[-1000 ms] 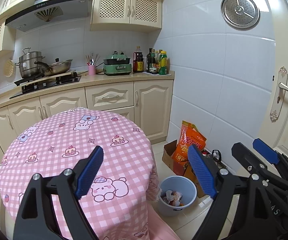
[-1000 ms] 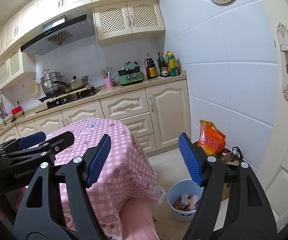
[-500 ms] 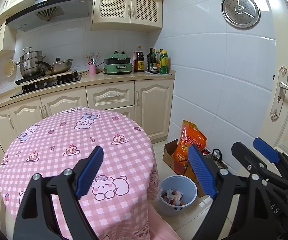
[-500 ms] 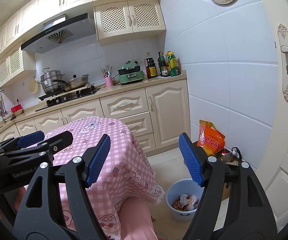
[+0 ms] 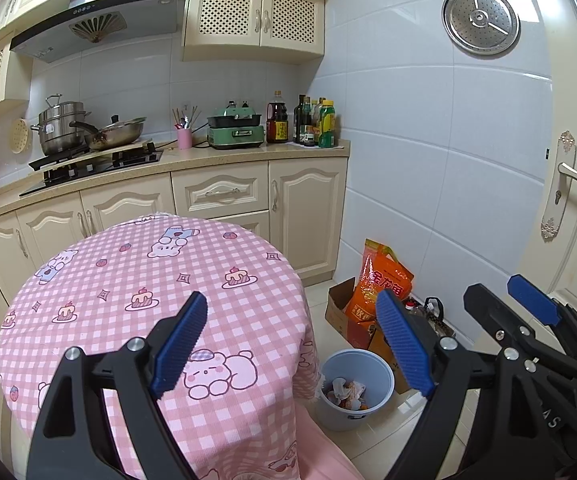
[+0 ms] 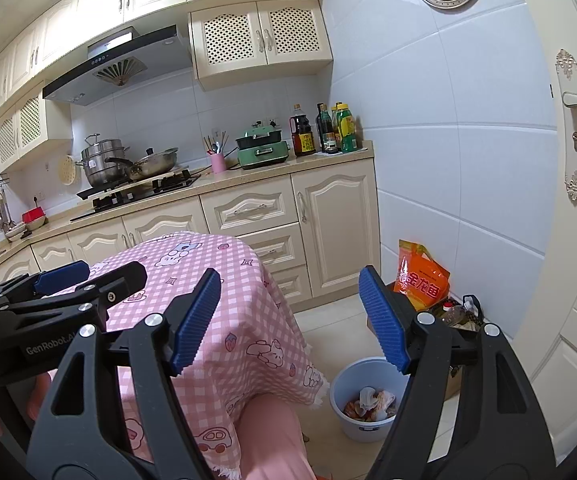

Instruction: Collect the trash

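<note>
Trash (image 5: 346, 391) sits crumpled in one blue bin (image 5: 384, 376) on the floor, right of one pink checked table (image 5: 100, 280), while two grippers, left gripper (image 5: 288, 344) and right gripper (image 6: 288, 322), hang spread wide, gripping nothing.

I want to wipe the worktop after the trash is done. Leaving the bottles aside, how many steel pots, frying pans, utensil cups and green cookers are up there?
Steel pot: 1
Frying pan: 1
Pink utensil cup: 1
Green cooker: 1
Total: 4
</note>
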